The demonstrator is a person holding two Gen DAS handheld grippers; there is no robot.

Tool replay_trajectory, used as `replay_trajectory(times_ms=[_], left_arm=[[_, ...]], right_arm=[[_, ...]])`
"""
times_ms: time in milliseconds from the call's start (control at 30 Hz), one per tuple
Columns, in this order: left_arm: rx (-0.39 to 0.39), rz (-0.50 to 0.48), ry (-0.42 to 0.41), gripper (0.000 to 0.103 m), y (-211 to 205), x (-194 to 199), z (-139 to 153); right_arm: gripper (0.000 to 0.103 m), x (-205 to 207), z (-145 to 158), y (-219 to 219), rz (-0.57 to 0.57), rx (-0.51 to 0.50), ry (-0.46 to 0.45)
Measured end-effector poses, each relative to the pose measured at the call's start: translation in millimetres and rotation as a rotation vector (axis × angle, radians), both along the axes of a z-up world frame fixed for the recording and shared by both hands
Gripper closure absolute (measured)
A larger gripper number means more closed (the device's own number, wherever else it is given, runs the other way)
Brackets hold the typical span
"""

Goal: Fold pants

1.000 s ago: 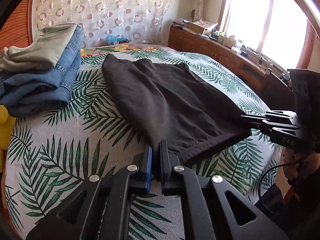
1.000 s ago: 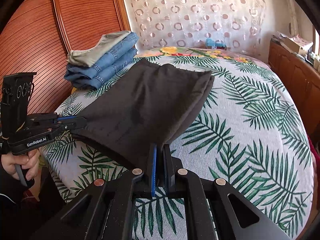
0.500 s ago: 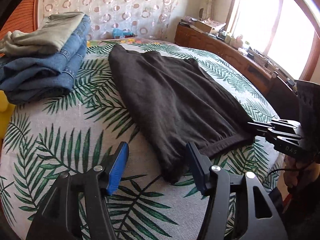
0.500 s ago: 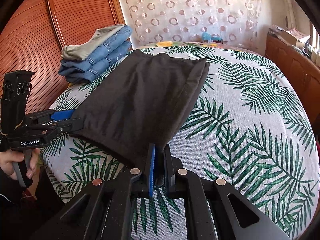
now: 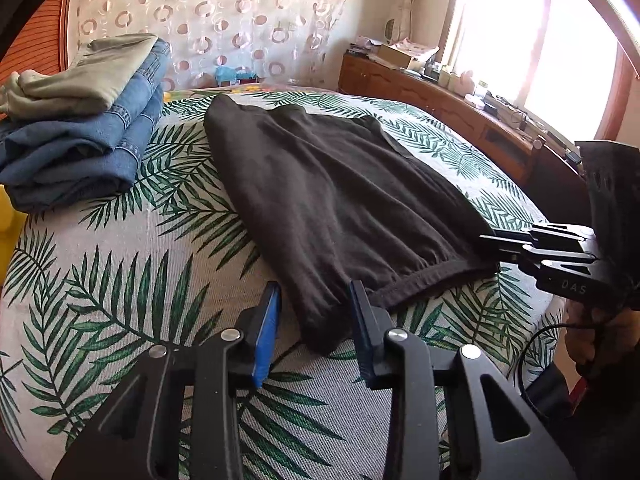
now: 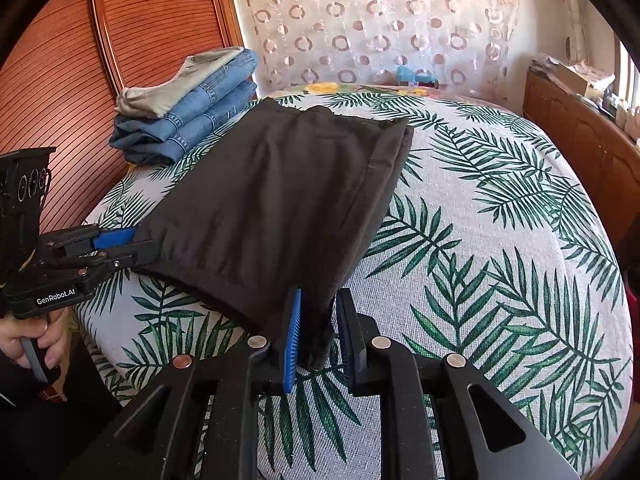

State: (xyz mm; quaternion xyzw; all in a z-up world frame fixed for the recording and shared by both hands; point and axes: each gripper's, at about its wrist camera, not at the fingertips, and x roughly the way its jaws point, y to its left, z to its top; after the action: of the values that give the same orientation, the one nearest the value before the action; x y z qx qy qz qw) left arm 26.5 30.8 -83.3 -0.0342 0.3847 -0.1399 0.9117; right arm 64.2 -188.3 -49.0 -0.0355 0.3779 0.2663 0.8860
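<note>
Dark brown pants (image 5: pixel 340 200) lie folded flat on the palm-leaf bedspread (image 5: pixel 120 280), the hem nearest me. In the left wrist view my left gripper (image 5: pixel 314 300) straddles the near left hem corner; its jaws are closing, with gaps still showing on both sides of the cloth. The right gripper (image 5: pixel 492 244) sits at the other hem corner. From the right wrist, the pants (image 6: pixel 280 200) end in a corner drooping between the blue pads of my right gripper (image 6: pixel 320 300). Its jaws are opening, and a gap shows beside the cloth. The left gripper (image 6: pixel 120 244) is at the far corner.
A stack of folded jeans with a pale green garment on top (image 5: pixel 80 132) (image 6: pixel 188 120) sits at the bed's far left, by the wooden headboard (image 6: pixel 80 60). A cluttered wooden cabinet (image 5: pixel 440 108) runs under the window. Bare bedspread (image 6: pixel 500 260) stretches right of the pants.
The left gripper let go of its hem corner, spread wide, then narrowed somewhat around it. The right gripper, shut on its corner until half a second ago, has parted. The hem settled onto the bed.
</note>
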Motion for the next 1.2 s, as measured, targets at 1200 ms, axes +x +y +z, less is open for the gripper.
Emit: replay_trajectory(times_ms=[1200], left_arm=[[-0.093,-0.067,-0.133,0.093,-5.1,-20.6,58.6]], right_arm=[[0.095,-11.1,26.5,-21.3,0.054,0.086,-0.044]])
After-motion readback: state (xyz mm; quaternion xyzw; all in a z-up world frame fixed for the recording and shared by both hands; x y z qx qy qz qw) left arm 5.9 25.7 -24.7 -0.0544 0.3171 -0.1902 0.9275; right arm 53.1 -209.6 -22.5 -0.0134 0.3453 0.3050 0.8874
